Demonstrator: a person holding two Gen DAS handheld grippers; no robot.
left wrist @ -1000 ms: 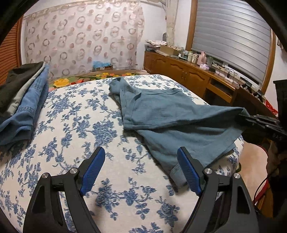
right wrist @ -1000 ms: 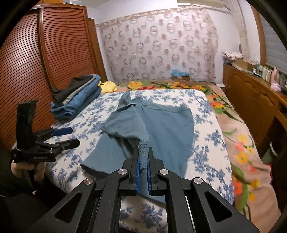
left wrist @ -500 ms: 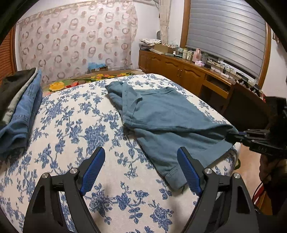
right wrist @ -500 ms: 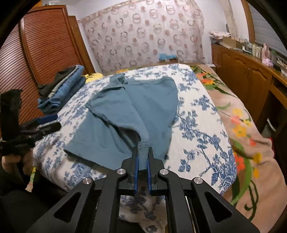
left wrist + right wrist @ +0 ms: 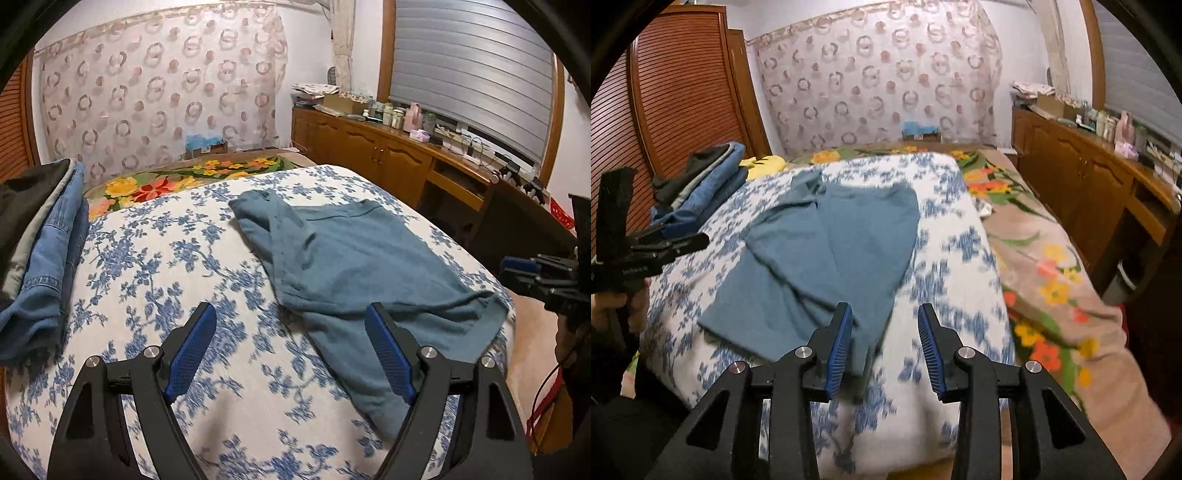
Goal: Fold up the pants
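Observation:
The teal pants (image 5: 354,266) lie spread on the blue-flowered bed cover (image 5: 155,266), one leg end draped toward the near edge. In the right wrist view the pants (image 5: 827,251) lie flat, with a hem at the bed's front edge. My left gripper (image 5: 291,350) is open and empty above the cover, its right finger over the pants' edge. My right gripper (image 5: 884,343) is open and empty just above the near hem. Each gripper shows in the other's view, the right one (image 5: 532,273) at the right edge and the left one (image 5: 665,243) at the left edge.
A stack of folded jeans and dark clothes (image 5: 37,251) sits at the bed's left side. A flowered blanket (image 5: 1049,266) covers the right side. A wooden sideboard (image 5: 406,166) with bottles runs along the right wall. A slatted wardrobe (image 5: 665,96) stands at the left.
My right gripper, shut on the pants' hem before, has opened and let it drop onto the bed's front edge. The left gripper stayed open and shifted slightly.

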